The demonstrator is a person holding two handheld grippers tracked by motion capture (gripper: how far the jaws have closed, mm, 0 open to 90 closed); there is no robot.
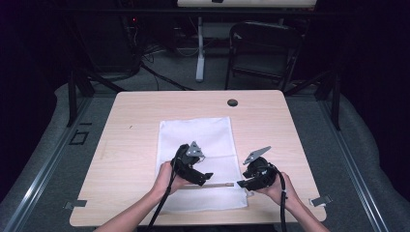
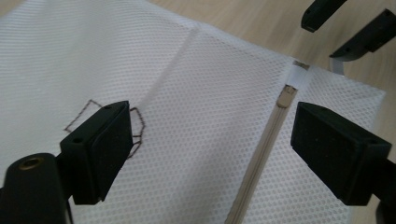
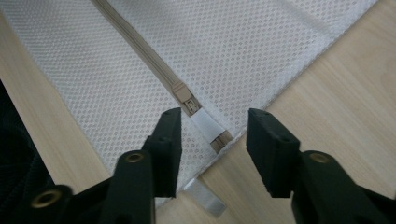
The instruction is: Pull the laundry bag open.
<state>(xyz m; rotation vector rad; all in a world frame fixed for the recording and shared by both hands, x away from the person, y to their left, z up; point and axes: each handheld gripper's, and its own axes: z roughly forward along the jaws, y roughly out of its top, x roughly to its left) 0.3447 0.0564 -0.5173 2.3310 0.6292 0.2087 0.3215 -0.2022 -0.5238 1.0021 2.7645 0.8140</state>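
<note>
A white mesh zip bag (image 1: 198, 135) lies flat on the wooden table (image 1: 135, 111), with its beige zipper (image 1: 220, 185) running along the near end. My left gripper (image 1: 205, 178) hovers low over the bag, open wide; the zipper (image 2: 261, 154) passes between its jaws (image 2: 210, 135) without touching them. My right gripper (image 1: 240, 184) stands at the bag's right edge. Its jaws (image 3: 215, 128) flank the zipper's end, where the slider (image 3: 184, 95) meets a white fabric tab (image 3: 205, 123). The pads stand apart from the tab on both sides, so it is open.
A black grommet (image 1: 232, 102) sits near the table's far edge. A folding chair (image 1: 263, 48) stands behind the table. A small stitched outline (image 2: 79, 116) marks the mesh by my left jaw. A white tag (image 3: 205, 196) pokes out beside the bag's corner.
</note>
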